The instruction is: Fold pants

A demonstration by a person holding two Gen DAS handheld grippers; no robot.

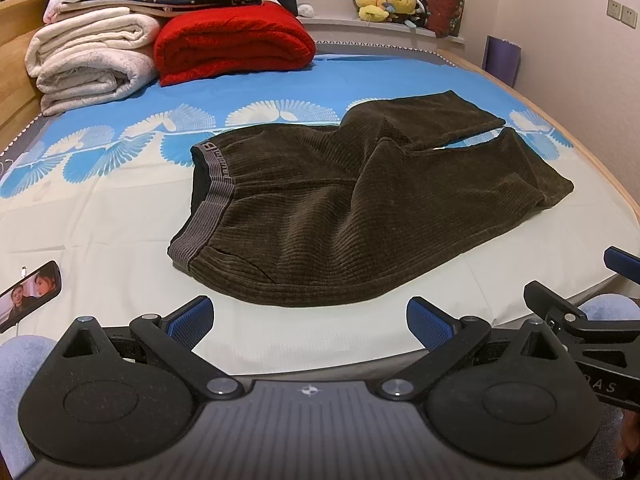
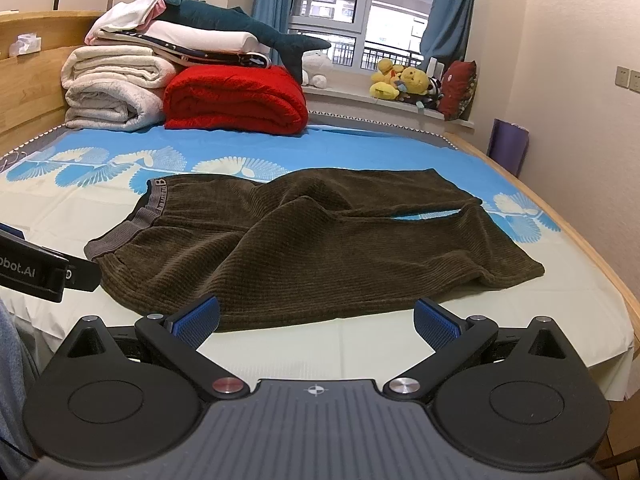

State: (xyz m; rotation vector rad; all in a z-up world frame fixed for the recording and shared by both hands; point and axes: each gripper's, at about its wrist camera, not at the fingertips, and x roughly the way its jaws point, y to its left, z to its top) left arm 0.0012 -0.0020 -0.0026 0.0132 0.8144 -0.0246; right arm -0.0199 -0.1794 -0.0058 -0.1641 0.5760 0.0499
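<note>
My left gripper [image 1: 310, 322] is spread wide and holds nothing, and my right gripper [image 2: 316, 320] is the same, wide and holding nothing. Both hang over the near edge of the bed sheet [image 1: 100, 216], just before the pants [image 1: 340, 200]. The pants lie flat in the middle of the bed, the waistband [image 1: 204, 216] at the left and the two legs going to the right, a little apart at their ends. I judge that no fold is made yet, so the whole task is left: first one leg over the other, then the length. Behind the pants the sheet turns blue with a white pattern. Farther stand a red blanket [image 2: 236, 98] and white folded bedding [image 2: 116, 92]. Farthest are plush toys [image 2: 404, 80] at the window [image 2: 360, 4].
</note>
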